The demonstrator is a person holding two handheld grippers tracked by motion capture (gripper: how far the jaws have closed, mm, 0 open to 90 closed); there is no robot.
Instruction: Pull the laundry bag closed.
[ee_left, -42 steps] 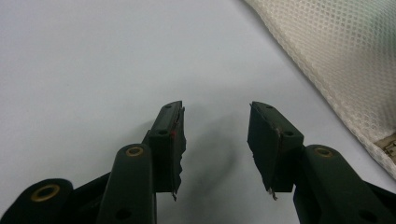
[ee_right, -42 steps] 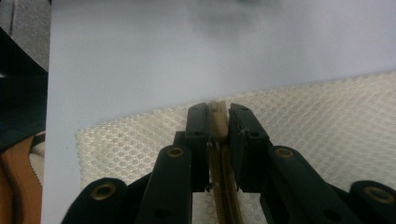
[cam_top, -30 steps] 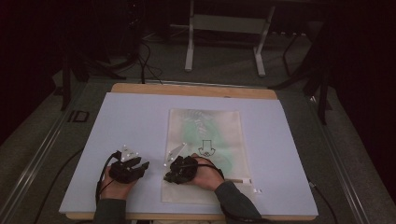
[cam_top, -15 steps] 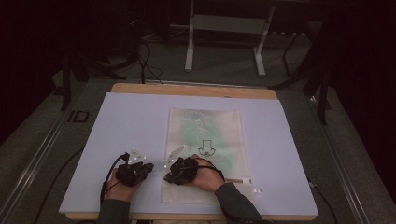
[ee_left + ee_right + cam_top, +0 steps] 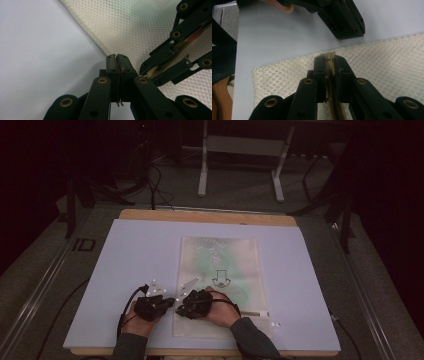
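A cream mesh zipper bag [image 5: 220, 265] with a green print and a black arrow lies flat on the pale mat [image 5: 140, 250]. My right gripper [image 5: 179, 310] is at the bag's near left corner, shut on the beige zipper tape [image 5: 329, 55], which runs between its pads. My left gripper [image 5: 172, 301] meets it from the left, and its jaws have just been closing. Its tips [image 5: 117, 58] stand together right at the mesh edge [image 5: 100, 47]. I cannot tell whether they pinch the mesh. The right gripper [image 5: 145, 73] shows beside them, and the left gripper [image 5: 348, 35] shows beyond the right jaws.
The mat covers a wooden table [image 5: 200, 215]. Small white bits [image 5: 274, 324] lie near the bag's near right corner. A white stand's legs [image 5: 240, 150] and cables [image 5: 155, 185] sit on the dark floor beyond the table.
My left hand has slid right across the mat to the bag's left edge, beside the right gripper. The right hand and the bag have stayed put.
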